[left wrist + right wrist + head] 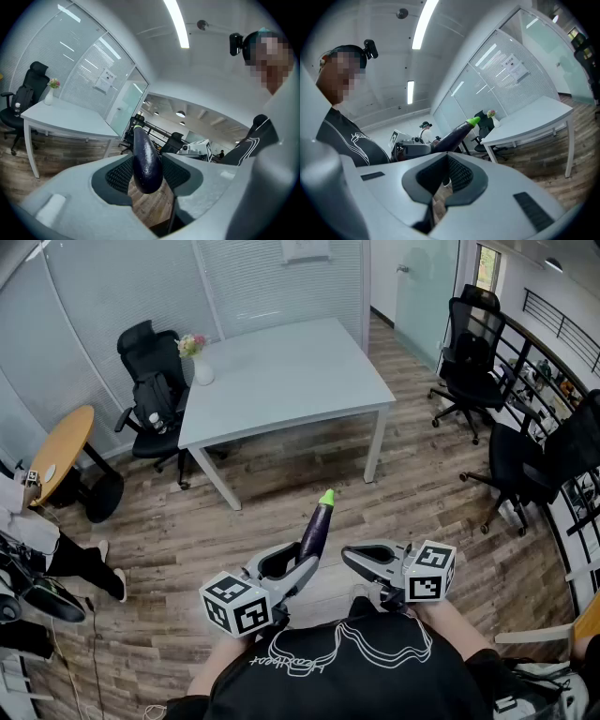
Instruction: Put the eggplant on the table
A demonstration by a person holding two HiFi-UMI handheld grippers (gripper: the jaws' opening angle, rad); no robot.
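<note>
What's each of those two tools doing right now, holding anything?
Left tool: closed on the eggplant.
Right tool: closed, holding nothing.

eggplant [316, 532]: glossy deep purple, with a bright green cap at the far end.
left hand-held gripper [302, 568]: light grey shell, black ribbed pads [118, 176]; its cube [236, 604] is white with black square markers.
right hand-held gripper [352, 561]: same light grey and black, same black-on-white cube.
surface [291, 371]: pale grey-white top on white legs.
vase [202, 371]: white, with pink and yellow flowers [190, 343].
floor [422, 493]: wood-plank pattern in mixed brown and grey.
office chairs [150, 395]: black.
round side table [61, 451]: orange-tan wood tone.
shirt [347, 671]: black with a white line drawing.
partition walls [122, 287]: pale, finely striped with horizontal lines.
</note>
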